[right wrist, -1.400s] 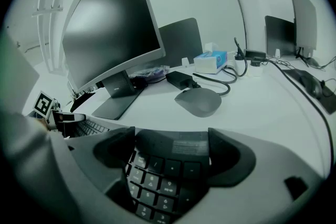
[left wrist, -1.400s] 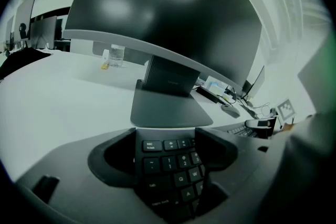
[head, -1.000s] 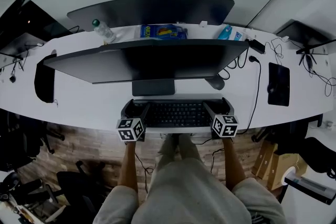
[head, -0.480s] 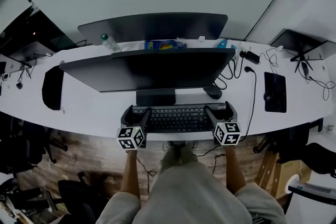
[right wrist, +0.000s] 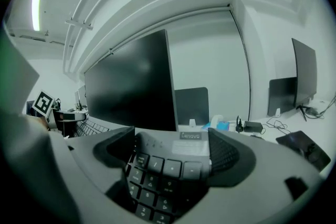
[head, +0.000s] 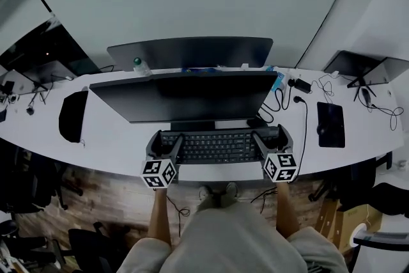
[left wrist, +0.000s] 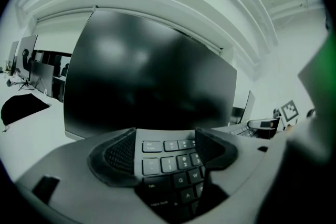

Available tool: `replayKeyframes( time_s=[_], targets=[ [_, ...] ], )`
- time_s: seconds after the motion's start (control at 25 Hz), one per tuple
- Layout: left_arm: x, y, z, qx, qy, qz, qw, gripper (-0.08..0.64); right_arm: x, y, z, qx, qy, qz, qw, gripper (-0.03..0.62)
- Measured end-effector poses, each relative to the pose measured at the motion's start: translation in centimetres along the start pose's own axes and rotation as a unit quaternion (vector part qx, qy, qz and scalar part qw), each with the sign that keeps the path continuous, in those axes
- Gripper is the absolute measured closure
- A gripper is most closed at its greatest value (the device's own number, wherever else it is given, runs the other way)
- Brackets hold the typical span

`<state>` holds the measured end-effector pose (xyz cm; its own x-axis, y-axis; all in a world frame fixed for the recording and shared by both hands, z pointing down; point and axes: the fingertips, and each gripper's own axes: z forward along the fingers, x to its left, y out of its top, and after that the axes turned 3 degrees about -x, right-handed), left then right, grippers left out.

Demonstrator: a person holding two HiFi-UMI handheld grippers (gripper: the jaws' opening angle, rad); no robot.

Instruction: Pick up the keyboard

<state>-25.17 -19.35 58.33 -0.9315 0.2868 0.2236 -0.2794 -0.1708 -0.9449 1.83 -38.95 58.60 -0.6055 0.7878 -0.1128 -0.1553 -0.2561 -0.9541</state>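
Note:
The black keyboard (head: 217,146) lies crosswise in front of the big monitor, at the desk's near edge. My left gripper (head: 163,144) is shut on its left end, jaws against the front and back edges. My right gripper (head: 271,140) is shut on the right end the same way. In the left gripper view, the keyboard's (left wrist: 168,162) number keys show between the jaws of the left gripper (left wrist: 165,152). In the right gripper view, the keypad end of the keyboard (right wrist: 157,170) sits between the jaws of the right gripper (right wrist: 170,152). I cannot tell whether the keyboard is off the desk.
A wide dark monitor (head: 185,96) stands right behind the keyboard, a second screen (head: 192,51) behind that. On the white desk (head: 115,150) are a black pad (head: 71,115) at left, a bottle (head: 140,66), cables (head: 287,99) and a dark pad (head: 330,124) at right.
The head view has risen and shows more wall. The keyboard now sits closer under the monitor and hides most of its base. Both grippers keep their hold on its ends.

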Motion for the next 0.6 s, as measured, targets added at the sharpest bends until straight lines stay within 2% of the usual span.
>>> replayKeyframes(
  time_s=[0.6],
  targets=[
    [-1.7,7.1,-1.6,-0.078,-0.012,0.023,0.9967,0.235,0.7,7.5,-1.9,-0.078,0.003,-0.034,0.996,0.172]
  ],
)
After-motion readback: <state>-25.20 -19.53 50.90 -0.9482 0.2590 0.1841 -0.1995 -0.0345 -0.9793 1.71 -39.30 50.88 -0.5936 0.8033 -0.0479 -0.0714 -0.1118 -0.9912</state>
